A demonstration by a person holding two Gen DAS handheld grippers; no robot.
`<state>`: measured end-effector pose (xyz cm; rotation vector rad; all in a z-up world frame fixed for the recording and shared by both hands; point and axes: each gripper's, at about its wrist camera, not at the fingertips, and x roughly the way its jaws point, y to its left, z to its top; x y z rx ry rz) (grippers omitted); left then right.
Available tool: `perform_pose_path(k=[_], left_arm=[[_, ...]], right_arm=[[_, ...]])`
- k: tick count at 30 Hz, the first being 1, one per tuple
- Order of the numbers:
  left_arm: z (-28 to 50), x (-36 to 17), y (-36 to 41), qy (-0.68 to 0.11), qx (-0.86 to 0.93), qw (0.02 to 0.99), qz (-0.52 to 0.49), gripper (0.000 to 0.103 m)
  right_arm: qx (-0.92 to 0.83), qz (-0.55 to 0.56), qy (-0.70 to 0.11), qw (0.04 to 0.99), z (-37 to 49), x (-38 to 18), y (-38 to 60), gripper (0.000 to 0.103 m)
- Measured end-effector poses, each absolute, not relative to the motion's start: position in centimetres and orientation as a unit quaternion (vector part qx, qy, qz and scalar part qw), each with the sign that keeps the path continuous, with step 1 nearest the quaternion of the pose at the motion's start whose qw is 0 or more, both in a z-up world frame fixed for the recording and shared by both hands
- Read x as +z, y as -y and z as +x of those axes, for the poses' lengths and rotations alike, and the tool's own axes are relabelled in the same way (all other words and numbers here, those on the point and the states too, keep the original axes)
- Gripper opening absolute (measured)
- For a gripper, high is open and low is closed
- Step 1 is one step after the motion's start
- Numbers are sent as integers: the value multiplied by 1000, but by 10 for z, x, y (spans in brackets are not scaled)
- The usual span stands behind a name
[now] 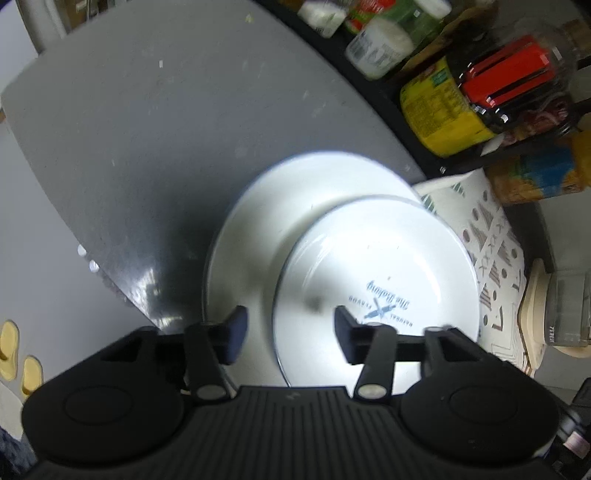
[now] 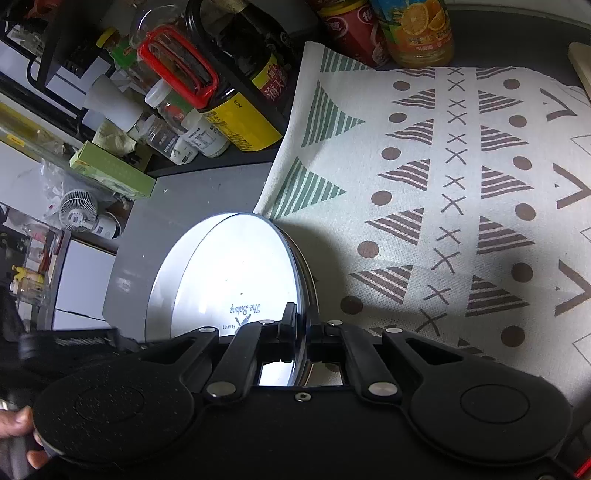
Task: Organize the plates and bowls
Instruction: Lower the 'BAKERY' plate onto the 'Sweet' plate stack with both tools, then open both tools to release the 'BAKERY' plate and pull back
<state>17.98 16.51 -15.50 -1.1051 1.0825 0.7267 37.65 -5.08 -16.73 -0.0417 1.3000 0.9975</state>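
A small white plate (image 1: 384,266) printed with blue lettering lies on a larger white plate (image 1: 266,221) on the grey counter. My left gripper (image 1: 290,326) is open, its fingers standing either side of the small plate's near rim without pressing it. In the right wrist view the printed plate (image 2: 236,273) looks tilted, with the larger plate's rim (image 2: 162,266) showing behind it. My right gripper (image 2: 303,326) is shut on the printed plate's rim, one finger on each face.
A patterned cloth (image 2: 443,177) covers the surface right of the plates. A black rack of jars and sauce bottles (image 2: 236,92) stands behind, with drink bottles (image 2: 417,29) beyond the cloth. Grey counter (image 1: 129,140) spreads left. A glass jar (image 1: 565,310) sits on a coaster.
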Motion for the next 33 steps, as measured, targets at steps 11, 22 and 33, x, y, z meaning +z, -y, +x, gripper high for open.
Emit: perform_pose_path(k=[11,22,33], left_arm=[[168,-118,-184,-439,356,690,-451,66],[171,-148,-188,-464,351,677,-450,66],[167,-166,-188,-462,352,672,-460,51]], right_arm=[[440,-47,-580,684,370,-171,43,6],[424,-59,-592,683,367,-180,37,18],[422,-97,-583,688,356,-176,26,19]])
